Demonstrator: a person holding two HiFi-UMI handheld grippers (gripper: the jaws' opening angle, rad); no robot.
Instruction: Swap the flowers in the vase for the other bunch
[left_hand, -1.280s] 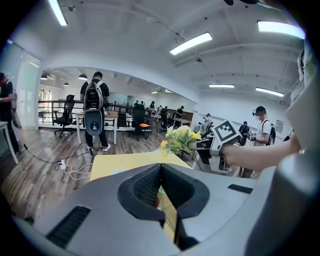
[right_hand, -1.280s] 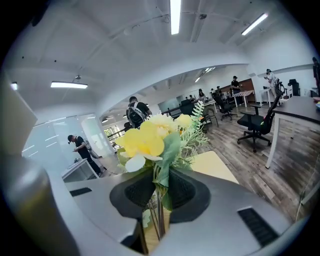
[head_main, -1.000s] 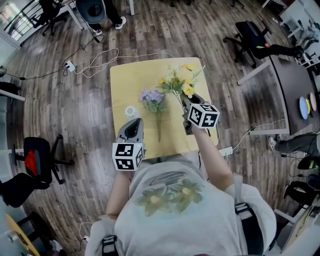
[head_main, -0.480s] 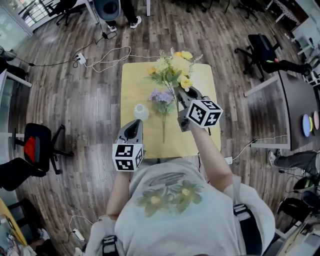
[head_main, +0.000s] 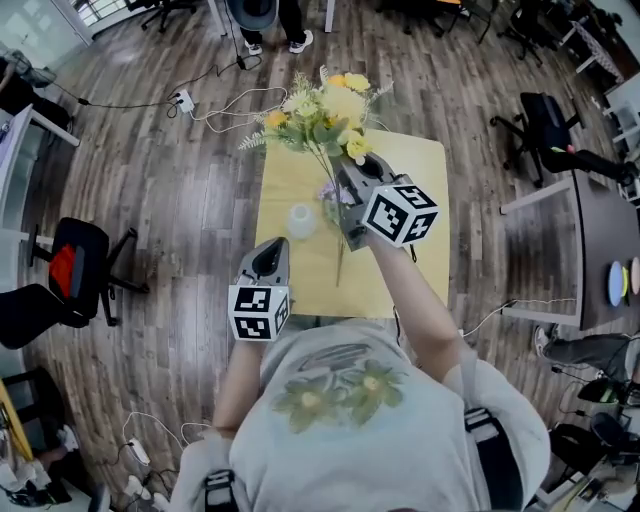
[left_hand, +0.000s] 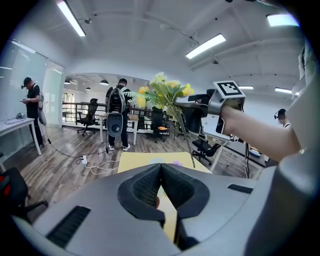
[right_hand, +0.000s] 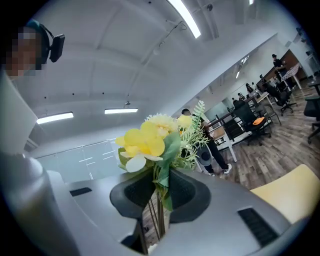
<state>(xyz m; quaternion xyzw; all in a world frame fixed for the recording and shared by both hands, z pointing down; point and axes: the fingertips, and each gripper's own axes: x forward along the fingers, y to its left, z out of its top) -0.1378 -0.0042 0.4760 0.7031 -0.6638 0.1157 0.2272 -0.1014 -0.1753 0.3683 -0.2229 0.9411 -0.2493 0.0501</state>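
Yellow flowers are clamped by the stems in the right gripper, its jaws closed on them. The bunch is held in the air over the far part of the wooden table, apart from the vase. The white vase is seen upright and empty, left of that gripper. Purple flowers are laid flat just right of the vase, partly hidden under the right gripper. The left gripper is held at the near edge, jaws shut together, nothing gripped.
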